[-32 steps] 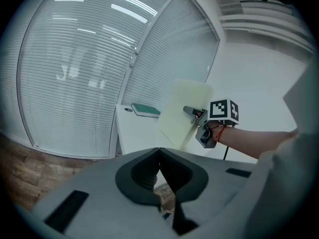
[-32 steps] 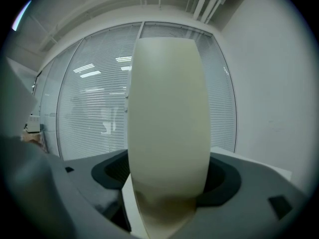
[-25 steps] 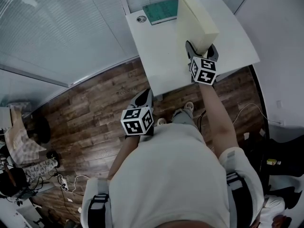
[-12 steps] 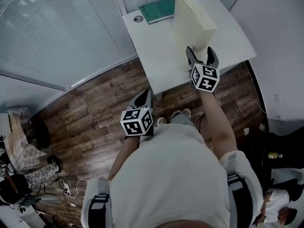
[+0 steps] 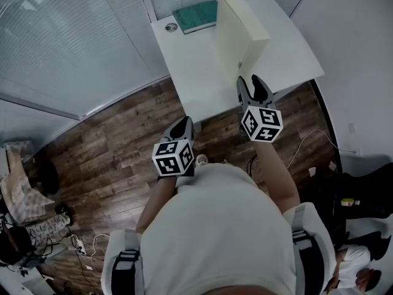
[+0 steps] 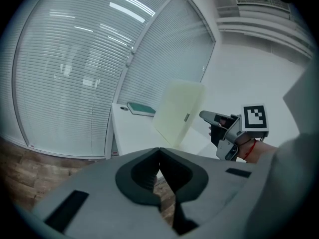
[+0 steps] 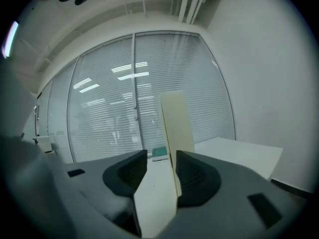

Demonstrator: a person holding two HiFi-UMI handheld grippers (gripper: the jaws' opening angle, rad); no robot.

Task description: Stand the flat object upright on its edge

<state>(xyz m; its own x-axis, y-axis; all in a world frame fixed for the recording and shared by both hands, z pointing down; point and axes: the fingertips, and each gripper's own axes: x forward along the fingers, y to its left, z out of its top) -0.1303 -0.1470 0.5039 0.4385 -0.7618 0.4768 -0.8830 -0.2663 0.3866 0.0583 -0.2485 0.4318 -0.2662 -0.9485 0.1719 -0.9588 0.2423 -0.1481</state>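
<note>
Right gripper [image 5: 248, 79] has left the upright slab [image 5: 236, 32], its empty fingers [image 5: 242, 94] closing.

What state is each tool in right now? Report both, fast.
Left tool: closed, empty.
Right tool: open, jaws have just been closing, nothing between them; the upright cream board stands just ahead.

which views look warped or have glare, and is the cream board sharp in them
Head view: mild wide-angle bend, flat dim light, the cream flat board sharp on the white table. Left gripper view: strong fisheye, dark corners, ceiling-light reflections on the blind-covered glass wall. Right gripper view: same fisheye and reflections, board edge-on, sharp.
</note>
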